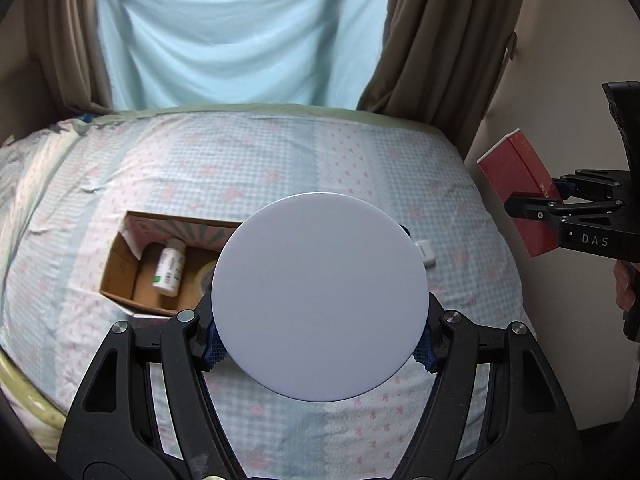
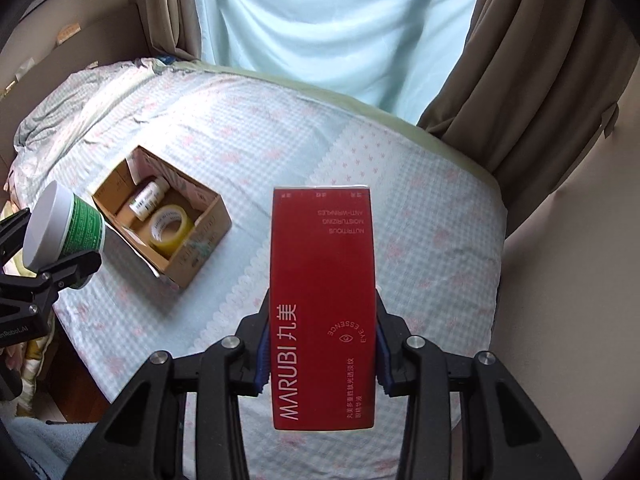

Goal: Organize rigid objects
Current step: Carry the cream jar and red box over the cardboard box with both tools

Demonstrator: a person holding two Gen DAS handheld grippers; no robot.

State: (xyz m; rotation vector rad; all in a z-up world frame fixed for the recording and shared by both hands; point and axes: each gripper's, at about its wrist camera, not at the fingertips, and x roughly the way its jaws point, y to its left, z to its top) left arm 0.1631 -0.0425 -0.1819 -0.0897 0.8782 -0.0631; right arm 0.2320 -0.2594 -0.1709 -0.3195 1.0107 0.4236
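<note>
My left gripper (image 1: 320, 344) is shut on a green jar with a white lid (image 1: 320, 296), held above the bed; the lid fills the view. The same jar (image 2: 66, 226) shows at the left of the right wrist view. My right gripper (image 2: 322, 354) is shut on a red MARUBI box (image 2: 323, 304), held above the bed; it also shows in the left wrist view (image 1: 518, 184). An open cardboard box (image 2: 200, 240) lies on the bed with a white bottle (image 2: 146, 199) and a tape roll (image 2: 171, 226) inside. It also shows in the left wrist view (image 1: 120, 276).
The bed (image 2: 280, 144) has a checked blue and pink sheet. A small white object (image 1: 425, 251) lies on it right of the jar. Brown curtains (image 2: 532, 92) and a pale blue sheet (image 2: 320, 20) hang behind. A wall (image 1: 520, 300) borders the bed's right side.
</note>
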